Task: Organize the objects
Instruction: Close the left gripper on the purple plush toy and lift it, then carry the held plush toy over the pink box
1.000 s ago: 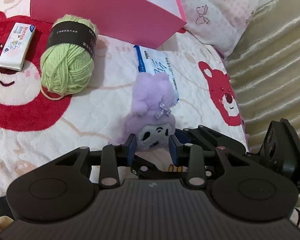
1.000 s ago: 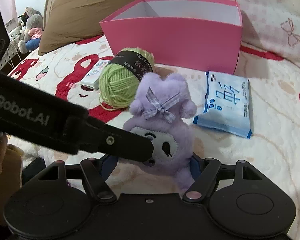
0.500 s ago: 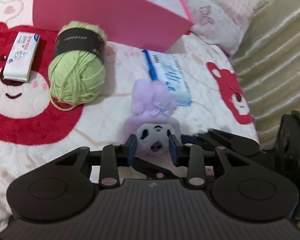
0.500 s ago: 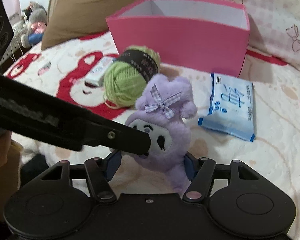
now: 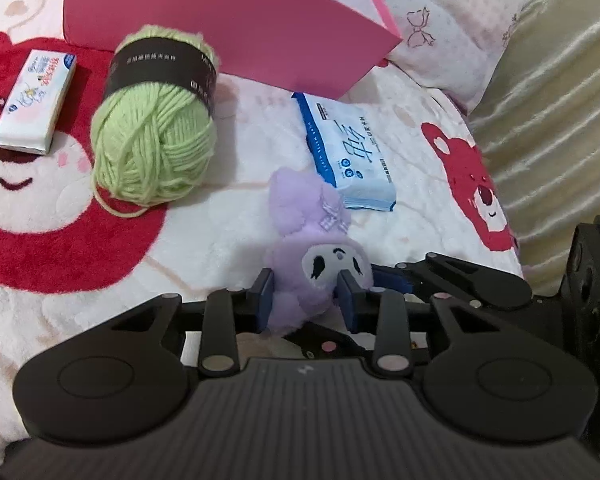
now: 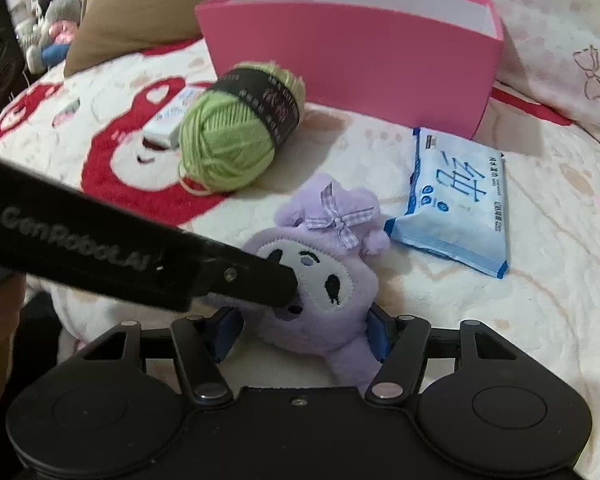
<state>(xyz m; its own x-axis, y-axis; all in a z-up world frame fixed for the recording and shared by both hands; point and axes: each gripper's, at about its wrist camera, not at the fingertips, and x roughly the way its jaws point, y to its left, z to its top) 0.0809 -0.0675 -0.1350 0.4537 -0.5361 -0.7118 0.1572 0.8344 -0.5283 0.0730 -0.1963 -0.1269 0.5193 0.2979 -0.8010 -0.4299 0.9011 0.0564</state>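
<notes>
1. The small purple plush doll with a white stitched face and a checked lilac bow (image 5: pixel 318 268) lies on the cream fleece blanket printed with red bears (image 5: pixel 228 208), well in front of the open pink cardboard box (image 6: pixel 352 60), which is the landmark here
2. The left gripper (image 5: pixel 306 296) has its blue pads pinching the lower part of the doll from both sides, with the plush squeezed between them; in the right wrist view its black finger (image 6: pixel 236 276) crosses over the doll's face
3. The right gripper (image 6: pixel 300 330) has the doll's body between its blue pads; the far pad touches the plush, while the near pad is partly hidden by the other tool, so I cannot tell whether it presses. Its jaws are about half spread
4. The light green ball of yarn with a black paper band (image 6: pixel 236 132) rests just in front of the box's left half, a loose strand curling on the blanket beneath it
5. A small white rectangular tissue packet with blue and pink print (image 5: pixel 36 100) lies left of the yarn, also in front of the box
6. A flat blue and white soft wipes pack (image 6: pixel 456 208) lies in front of the box's right corner, just beside the doll's ears
7. A brown cushion (image 6: pixel 140 4) stands to the left behind the box, and a pale pink pillow with bow drawings (image 5: pixel 456 20) lies to its right
</notes>
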